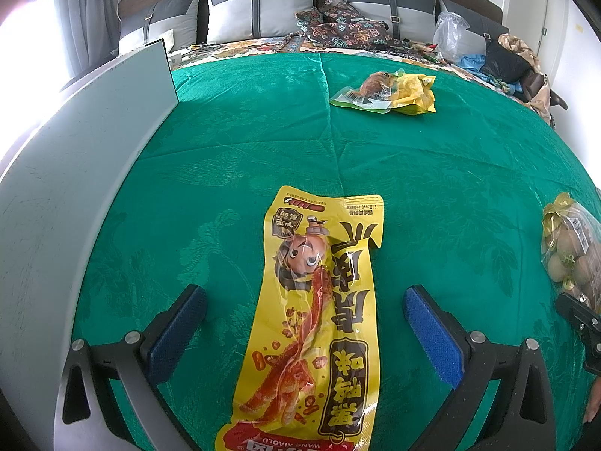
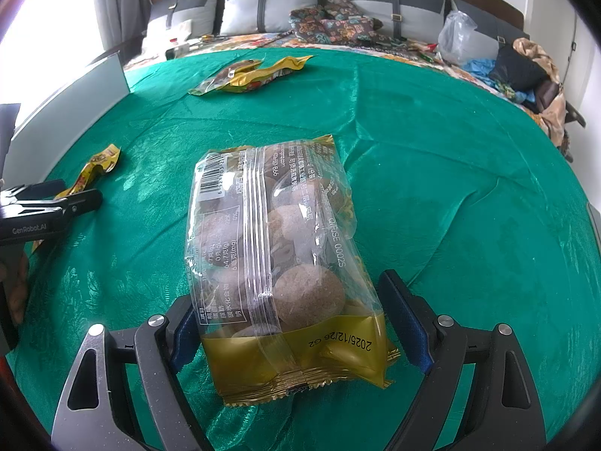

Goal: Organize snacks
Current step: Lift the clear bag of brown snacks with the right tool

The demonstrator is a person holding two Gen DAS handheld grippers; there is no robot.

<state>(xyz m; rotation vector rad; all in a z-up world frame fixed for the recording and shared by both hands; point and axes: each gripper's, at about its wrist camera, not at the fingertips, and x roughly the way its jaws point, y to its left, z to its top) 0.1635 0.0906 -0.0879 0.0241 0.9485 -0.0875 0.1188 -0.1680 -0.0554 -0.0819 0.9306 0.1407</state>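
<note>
Left wrist view: yellow snack pouch point(image 1: 319, 315) lies between the released left claw point(image 1: 304, 319); cookie bag point(image 2: 278, 263) sits between the released right claw point(image 2: 289, 323).

Yellow snack packet point(image 1: 319, 323) cut off below.

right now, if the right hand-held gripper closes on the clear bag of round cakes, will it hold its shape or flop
The cake bag would probably crinkle and sag, since its film is thin and loosely wrinkled. The round cakes inside look loose, so they may shift toward the low end. The glossy film could slip on the pads, so squeezing across the cakes seems safer than grabbing the gold seam.
</note>
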